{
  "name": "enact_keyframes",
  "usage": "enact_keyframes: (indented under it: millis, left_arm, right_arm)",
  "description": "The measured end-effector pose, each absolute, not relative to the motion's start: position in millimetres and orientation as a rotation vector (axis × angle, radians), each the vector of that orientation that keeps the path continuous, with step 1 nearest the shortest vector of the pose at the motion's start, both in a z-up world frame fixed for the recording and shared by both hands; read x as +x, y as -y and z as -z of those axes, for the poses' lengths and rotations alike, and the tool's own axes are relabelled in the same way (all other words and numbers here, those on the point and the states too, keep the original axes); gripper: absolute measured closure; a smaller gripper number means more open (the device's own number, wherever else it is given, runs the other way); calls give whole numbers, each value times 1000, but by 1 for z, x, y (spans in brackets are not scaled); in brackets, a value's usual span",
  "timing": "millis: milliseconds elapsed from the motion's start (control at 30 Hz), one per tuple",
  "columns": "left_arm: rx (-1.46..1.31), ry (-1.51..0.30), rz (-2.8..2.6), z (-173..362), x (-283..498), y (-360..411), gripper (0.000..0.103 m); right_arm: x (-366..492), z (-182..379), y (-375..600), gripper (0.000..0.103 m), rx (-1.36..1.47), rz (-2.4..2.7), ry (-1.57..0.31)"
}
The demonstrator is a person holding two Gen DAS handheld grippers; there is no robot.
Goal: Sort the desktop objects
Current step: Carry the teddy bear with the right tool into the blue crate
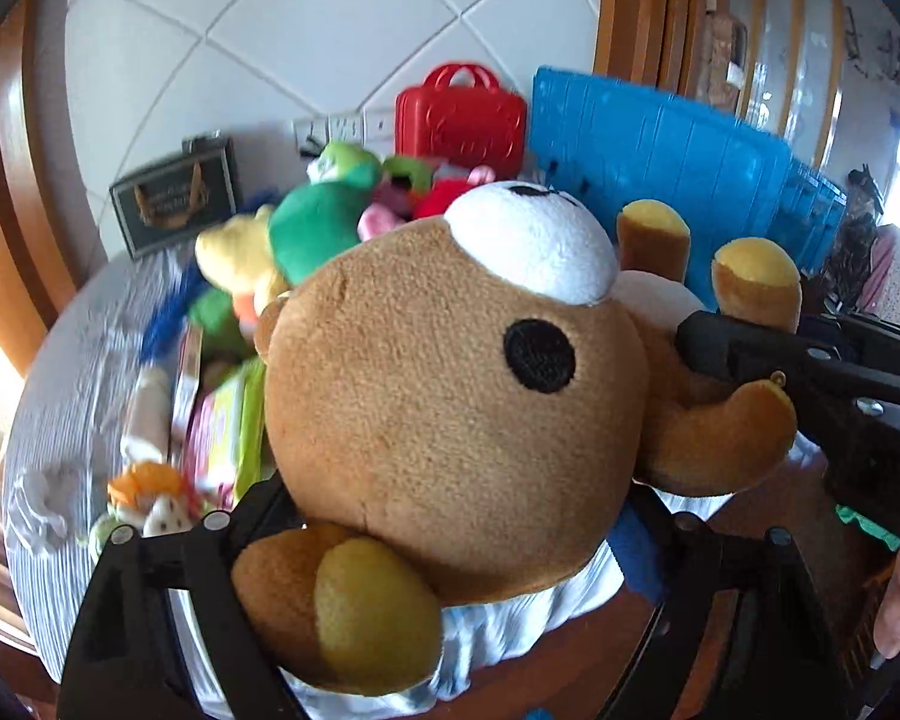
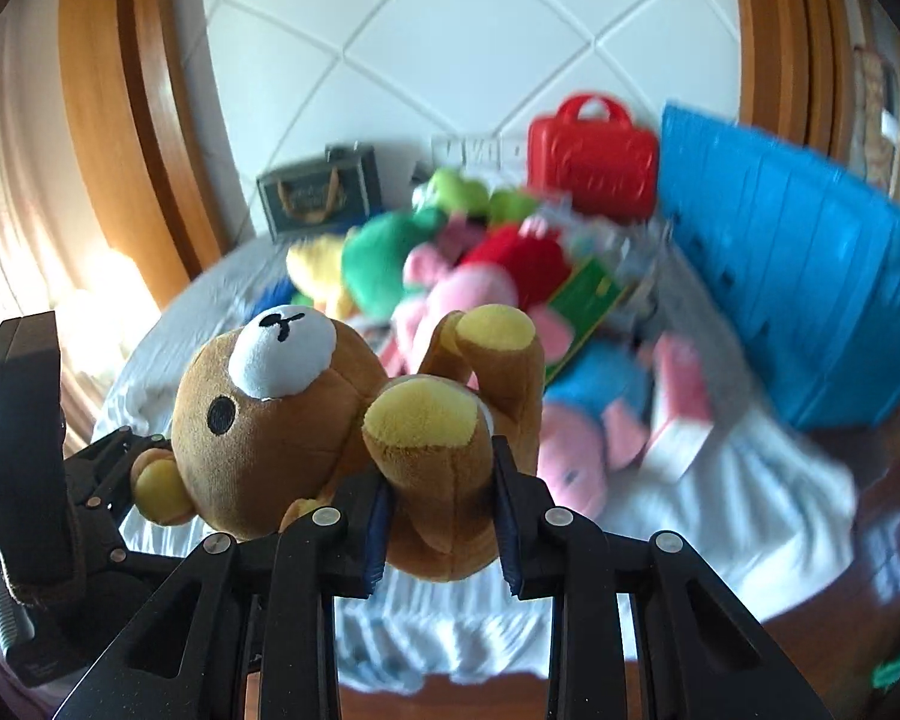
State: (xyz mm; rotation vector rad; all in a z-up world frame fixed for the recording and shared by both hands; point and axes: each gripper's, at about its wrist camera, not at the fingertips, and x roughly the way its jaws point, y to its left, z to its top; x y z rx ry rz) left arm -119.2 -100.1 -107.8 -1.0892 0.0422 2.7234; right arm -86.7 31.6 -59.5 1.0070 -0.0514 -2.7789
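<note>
The right gripper (image 2: 441, 531) pinches a brown teddy bear (image 2: 330, 420) by its lower body, blue-lined fingers (image 2: 378, 534) pressed into the plush on both sides, the yellow-soled feet sticking up just past them. The left gripper (image 1: 450, 516) has its fingers (image 1: 258, 516) either side of the bear's head (image 1: 444, 414) — the head fills the gap and bulges over it, one yellow-lined ear (image 1: 342, 612) lying between the near finger bases. The bear hangs above the near edge of a table under a white cloth (image 2: 720, 480). Beyond it lies a blurred heap of soft toys: a pink one (image 2: 576, 450), a green one (image 2: 384, 264), a red one (image 2: 516, 258). Farther back stand a blue plastic crate (image 2: 810, 276), a red toy case (image 2: 594, 162) and a dark framed plaque (image 2: 321, 195) against the white tiled wall (image 2: 450, 30).
</note>
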Motion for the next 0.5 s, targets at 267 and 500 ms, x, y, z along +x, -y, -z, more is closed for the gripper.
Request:
enact_keyframes:
  millis: [267,500]
  left_arm:
    - [-935,-44,-2799,49,-146,37,16]
    - [-847,-41,-2815,11,-178,-10,15]
  right_arm:
    - [-99,7,-103,75,853,2809,26]
    - [-112,-27,-151,75,765,2850,9]
